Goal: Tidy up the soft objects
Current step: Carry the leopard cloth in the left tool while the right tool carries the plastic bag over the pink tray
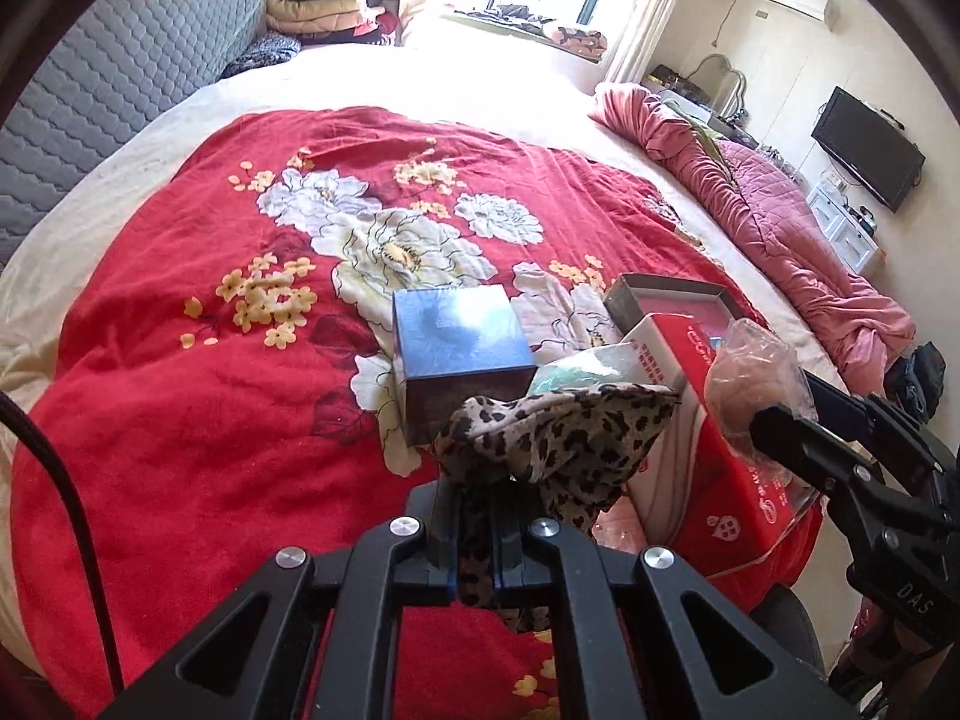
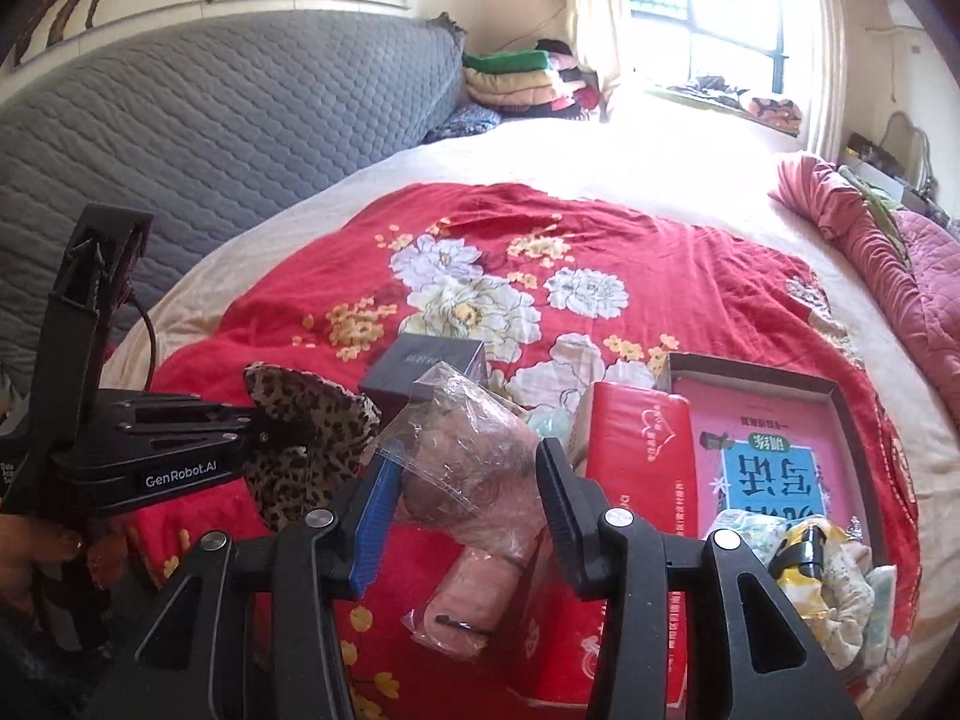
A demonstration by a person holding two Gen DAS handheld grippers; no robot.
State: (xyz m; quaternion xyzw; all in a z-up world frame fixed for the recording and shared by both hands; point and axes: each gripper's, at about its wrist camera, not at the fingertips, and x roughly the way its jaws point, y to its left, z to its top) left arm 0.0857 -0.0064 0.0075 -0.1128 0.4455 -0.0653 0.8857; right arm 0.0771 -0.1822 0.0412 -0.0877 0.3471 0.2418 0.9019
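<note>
My left gripper (image 1: 477, 516) is shut on a leopard-print cloth (image 1: 558, 432) and holds it above the red floral quilt (image 1: 210, 390); the cloth also shows in the right wrist view (image 2: 306, 438), with the left gripper (image 2: 264, 432) beside it. My right gripper (image 2: 468, 468) has its jaws around a clear plastic bag of tan soft fabric (image 2: 468, 462), which hangs between them and seems held. That bag shows at the right of the left wrist view (image 1: 750, 384).
A dark blue box (image 1: 462, 348) stands on the quilt ahead. A red tissue pack (image 2: 642, 456), a shallow box with a pink book (image 2: 774, 462) and small soft items (image 2: 840, 564) lie right. A pink blanket (image 1: 780, 228) and grey headboard (image 2: 210, 138) border the bed.
</note>
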